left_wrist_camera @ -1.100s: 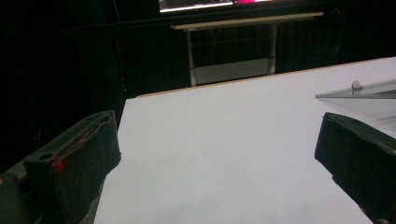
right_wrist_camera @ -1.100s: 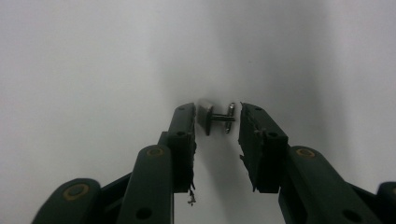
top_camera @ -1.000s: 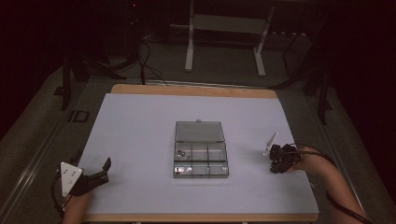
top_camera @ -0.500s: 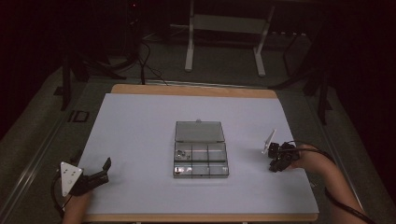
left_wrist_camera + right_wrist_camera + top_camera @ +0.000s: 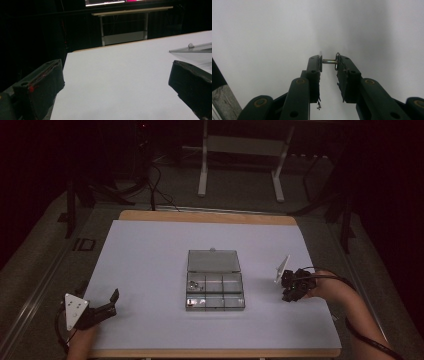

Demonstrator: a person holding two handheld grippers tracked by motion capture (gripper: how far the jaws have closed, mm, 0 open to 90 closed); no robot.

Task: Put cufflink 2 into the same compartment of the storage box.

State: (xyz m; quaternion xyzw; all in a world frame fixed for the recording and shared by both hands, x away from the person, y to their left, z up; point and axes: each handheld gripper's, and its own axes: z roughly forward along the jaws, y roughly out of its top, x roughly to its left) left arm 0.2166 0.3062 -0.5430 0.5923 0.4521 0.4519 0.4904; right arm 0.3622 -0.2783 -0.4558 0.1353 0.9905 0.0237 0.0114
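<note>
right gripper (image 5: 292,287) shifted toward clear compartment box (image 5: 215,285), jaws pinching small metal pin (image 5: 329,60); left gripper (image 5: 102,306) spread.

Dim room around my bench (image 5: 150,250), dark past its edges, the white top the one bright patch, soft grain from above, faint glare on the clear lid (image 5: 192,48), my right tool (image 5: 329,61) sharp against a blurred, grey-shaded surface, a soft shadow band beyond it
</note>
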